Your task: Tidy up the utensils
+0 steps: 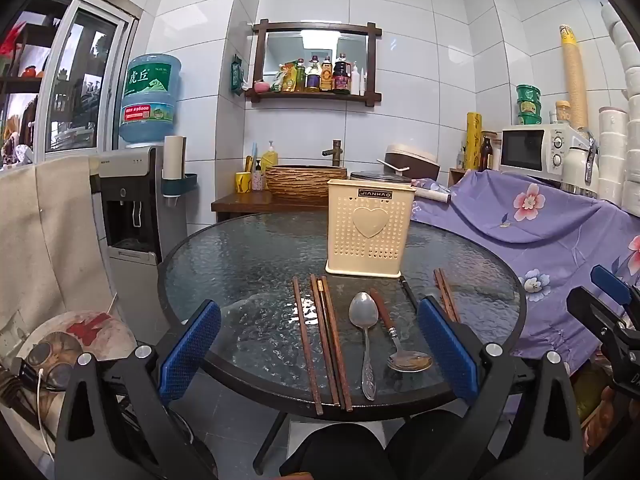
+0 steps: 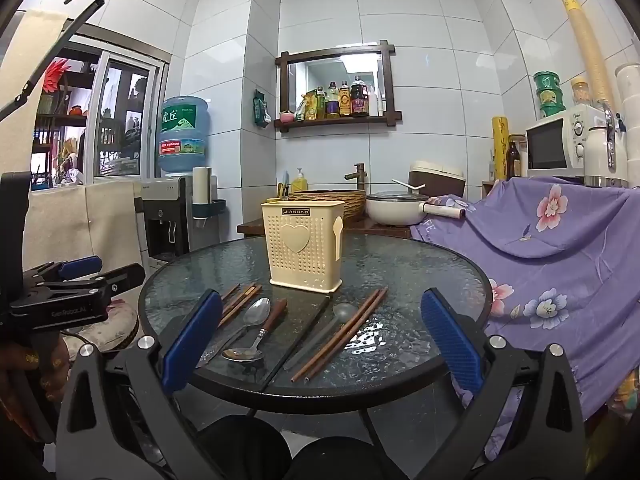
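Utensils are laid in a loose row on the near half of the round glass counter (image 1: 224, 264), in front of the cream holder (image 1: 370, 226); nothing is seen inside the holder yet.

Left to right, as seen from the left wrist:
- Left tool (image 1: 318, 350): pads spread wide, nothing between them, held short of the counter edge.
- Brown chopsticks (image 1: 320, 336): several sticks, roughly parallel, near ends overhanging the rim. Judged light, stiff and slick on glass; likely to roll or skate. Best pinched mid-length, or at the overhang where a pad can get underneath.
- Steel spoon (image 1: 365, 334): bowl away, patterned handle toward the edge. Judged rigid and smooth; lies flat, so the handle near the rim is the place to be gripped.
- Wood-handled spoon (image 1: 400, 340): bowl near, handle pointing at the holder. The wooden handle should give better friction than the metal neck.
- Dark spoon (image 2: 334, 320) and a thin dark stick (image 2: 302, 330): seen clearly from the right wrist only; material cannot be told.
- Second chopstick pair (image 2: 340, 336), furthest right.
- Right tool (image 2: 320, 342): pads also wide apart, empty, just off the counter.

The holder is perforated with a heart emblem; judged light, so it could be tipped or pushed if bumped.
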Demonstrator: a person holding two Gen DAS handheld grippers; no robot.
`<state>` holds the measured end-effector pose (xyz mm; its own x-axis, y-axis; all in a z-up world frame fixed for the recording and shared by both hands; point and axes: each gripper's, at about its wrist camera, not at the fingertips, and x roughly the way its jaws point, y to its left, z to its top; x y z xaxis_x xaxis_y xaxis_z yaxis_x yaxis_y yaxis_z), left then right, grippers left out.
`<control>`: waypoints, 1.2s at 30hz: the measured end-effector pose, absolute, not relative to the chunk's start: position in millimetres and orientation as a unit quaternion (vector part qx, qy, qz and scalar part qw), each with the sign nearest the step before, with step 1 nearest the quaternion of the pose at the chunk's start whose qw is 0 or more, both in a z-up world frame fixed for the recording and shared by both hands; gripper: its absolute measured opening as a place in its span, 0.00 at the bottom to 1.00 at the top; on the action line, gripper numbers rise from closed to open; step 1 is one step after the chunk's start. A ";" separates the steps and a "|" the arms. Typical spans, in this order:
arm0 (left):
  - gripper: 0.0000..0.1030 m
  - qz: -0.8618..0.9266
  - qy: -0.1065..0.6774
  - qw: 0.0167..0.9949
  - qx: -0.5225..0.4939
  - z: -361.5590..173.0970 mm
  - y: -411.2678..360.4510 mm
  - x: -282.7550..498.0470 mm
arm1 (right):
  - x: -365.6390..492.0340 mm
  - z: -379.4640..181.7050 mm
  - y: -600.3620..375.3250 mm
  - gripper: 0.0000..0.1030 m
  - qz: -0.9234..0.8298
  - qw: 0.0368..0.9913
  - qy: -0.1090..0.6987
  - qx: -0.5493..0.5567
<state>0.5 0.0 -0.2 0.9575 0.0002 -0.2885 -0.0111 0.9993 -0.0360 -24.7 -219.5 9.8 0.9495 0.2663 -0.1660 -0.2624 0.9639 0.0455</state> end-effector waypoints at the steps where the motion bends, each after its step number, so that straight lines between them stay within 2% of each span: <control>1: 0.94 0.003 0.145 0.989 -0.019 -0.1 0.1 0.5 | -24.6 9.8 -219.4 0.95 0.134 0.987 0.087 0.011; 36: 0.94 0.001 0.150 0.988 -0.026 -3.0 5.1 3.5 | -24.3 9.9 -219.5 0.95 0.135 0.987 0.087 0.013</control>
<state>3.5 5.1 -3.0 0.9552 -0.0056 -0.2959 -0.0099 0.9987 -0.0508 -24.3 -219.5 9.9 0.9483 0.2695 -0.1678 -0.2649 0.9630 0.0495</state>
